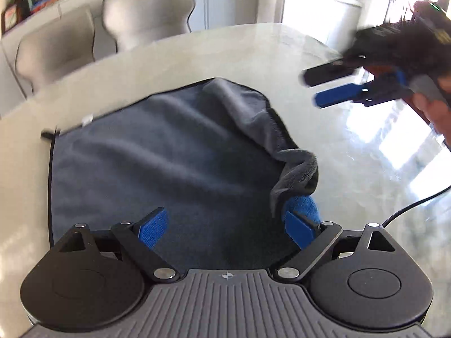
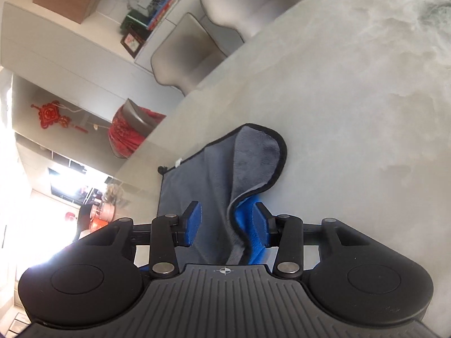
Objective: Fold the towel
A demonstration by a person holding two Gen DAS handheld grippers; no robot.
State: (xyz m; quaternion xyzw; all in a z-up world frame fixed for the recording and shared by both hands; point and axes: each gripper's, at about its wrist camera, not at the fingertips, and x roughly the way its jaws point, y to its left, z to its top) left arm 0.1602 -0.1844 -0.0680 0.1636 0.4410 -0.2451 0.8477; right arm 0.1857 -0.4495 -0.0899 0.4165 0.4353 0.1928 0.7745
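towel (image 1: 157,152) right edge bunched, blue underside mostly hidden; left gripper (image 1: 225,225) spread; right gripper (image 1: 329,87) blurred, parted, empty.

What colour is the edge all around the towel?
Black. The towel is grey with a black trim; the right wrist view shows it best.

Strong daylight enters from a blown-out window (image 2: 42,202) left of the right jaws, and glare patches gleam on the glossy bench (image 1: 394,129) right of the left jaws. The right gripper (image 1: 332,87) smears with motion blur. Fisheye bending curves the edges.
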